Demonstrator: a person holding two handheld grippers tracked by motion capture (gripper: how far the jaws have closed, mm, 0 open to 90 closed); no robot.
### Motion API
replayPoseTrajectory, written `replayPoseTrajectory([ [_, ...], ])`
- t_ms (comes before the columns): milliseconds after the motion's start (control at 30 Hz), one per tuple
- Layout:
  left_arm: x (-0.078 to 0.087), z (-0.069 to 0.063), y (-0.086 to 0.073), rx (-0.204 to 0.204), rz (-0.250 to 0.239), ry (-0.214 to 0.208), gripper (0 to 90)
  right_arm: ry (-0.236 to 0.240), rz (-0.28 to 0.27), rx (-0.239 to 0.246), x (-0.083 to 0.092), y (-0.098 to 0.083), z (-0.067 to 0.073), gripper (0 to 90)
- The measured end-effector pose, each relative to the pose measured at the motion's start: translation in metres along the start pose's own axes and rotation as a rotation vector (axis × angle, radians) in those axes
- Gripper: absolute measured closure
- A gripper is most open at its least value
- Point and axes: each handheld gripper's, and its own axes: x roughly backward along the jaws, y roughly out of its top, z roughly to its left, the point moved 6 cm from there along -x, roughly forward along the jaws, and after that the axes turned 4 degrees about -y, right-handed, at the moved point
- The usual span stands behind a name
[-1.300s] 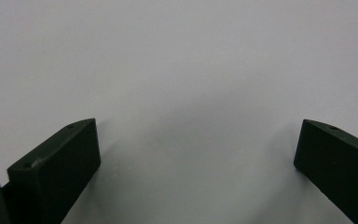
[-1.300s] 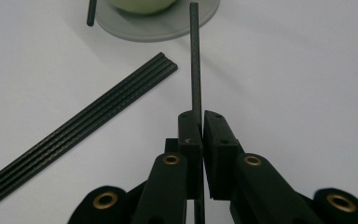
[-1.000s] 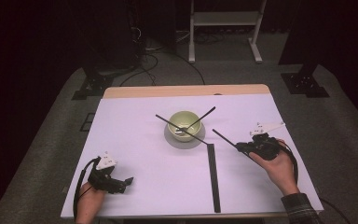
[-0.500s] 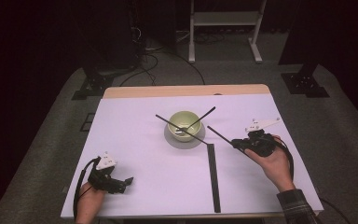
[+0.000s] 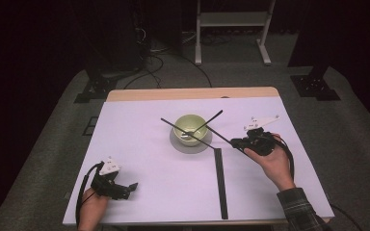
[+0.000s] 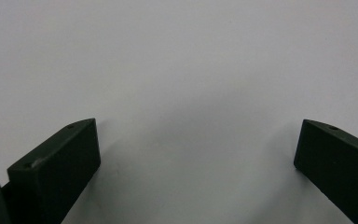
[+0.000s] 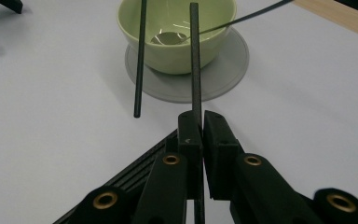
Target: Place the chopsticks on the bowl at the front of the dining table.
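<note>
Two hand-held grippers: my right hand-held gripper (image 7: 200,122) is clamped on a black rod (image 7: 195,60) whose far end lies across the green bowl (image 5: 190,128), while my left hand-held gripper (image 6: 196,154) gapes wide and empty over the table (image 5: 144,159).

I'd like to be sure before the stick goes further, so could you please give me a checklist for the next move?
1. Right gripper shut on the black stick: ok.
2. Stick's far end over the green bowl: ok.
3. Bowl seated on the grey coaster: ok.
4. Left gripper open, holding nothing, away from the bowl: ok.
5. Other sticks already rest across the bowl; room for another: cannot tell.
</note>
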Motion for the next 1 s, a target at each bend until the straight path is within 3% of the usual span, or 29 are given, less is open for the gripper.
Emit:
replayPoseTrajectory([
  [1000,0.0,0.0,0.0,-0.001,-0.003,0.0,0.0,0.021,0.004,-0.009,-0.04,0.05,0.003,85.6],
])
